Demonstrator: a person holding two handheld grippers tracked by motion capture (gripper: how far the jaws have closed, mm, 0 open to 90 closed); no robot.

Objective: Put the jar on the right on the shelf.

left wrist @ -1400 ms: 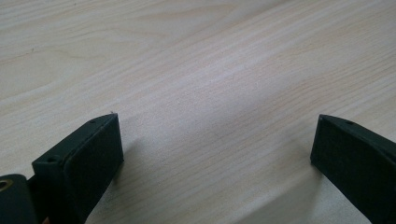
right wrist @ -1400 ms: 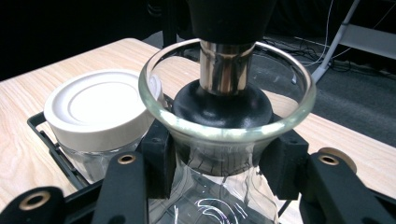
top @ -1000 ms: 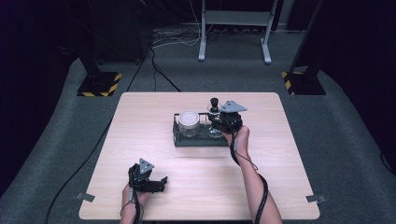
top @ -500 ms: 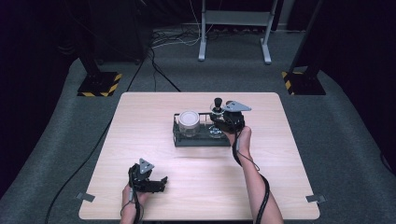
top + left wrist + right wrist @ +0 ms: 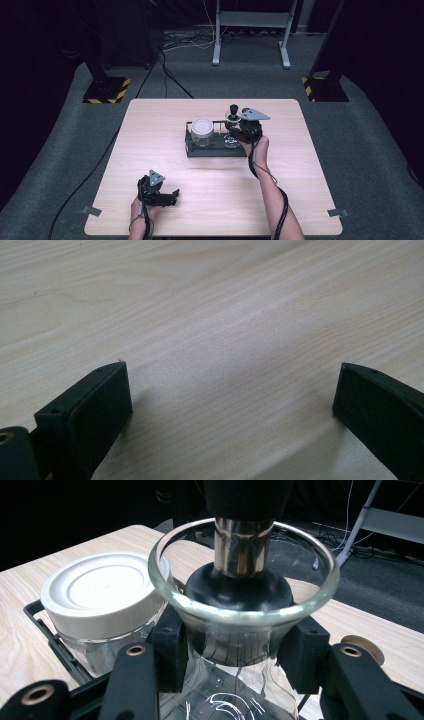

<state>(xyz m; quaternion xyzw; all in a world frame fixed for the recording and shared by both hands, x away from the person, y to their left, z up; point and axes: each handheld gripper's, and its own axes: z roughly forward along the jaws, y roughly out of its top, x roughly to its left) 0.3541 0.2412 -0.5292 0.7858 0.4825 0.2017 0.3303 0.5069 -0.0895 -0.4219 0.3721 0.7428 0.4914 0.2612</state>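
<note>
Between the pads (image 5: 169, 652) of the right gripper (image 5: 235, 655), the neck of a glass bottle (image 5: 240, 615) with a black stopper (image 5: 235, 587) is clamped; it stands in a black tray (image 5: 212, 151). Step in hand: gripping the bottle, probably for lifting out. Next move calls for a straight vertical lift. Left of these pads, 1 white-lidded jar (image 5: 102, 597) shares the tray; contents are unclear. Left gripper (image 5: 227, 405) rests wide open over bare table (image 5: 210, 305).

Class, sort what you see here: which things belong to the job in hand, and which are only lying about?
Job in hand:
- right gripper, jaws shut on the neck of the glass bottle
- black stopper in that bottle
- black tray

Lying about:
- white-lidded jar in the tray
- left gripper, jaws open over bare table
- metal stand on the floor
</note>
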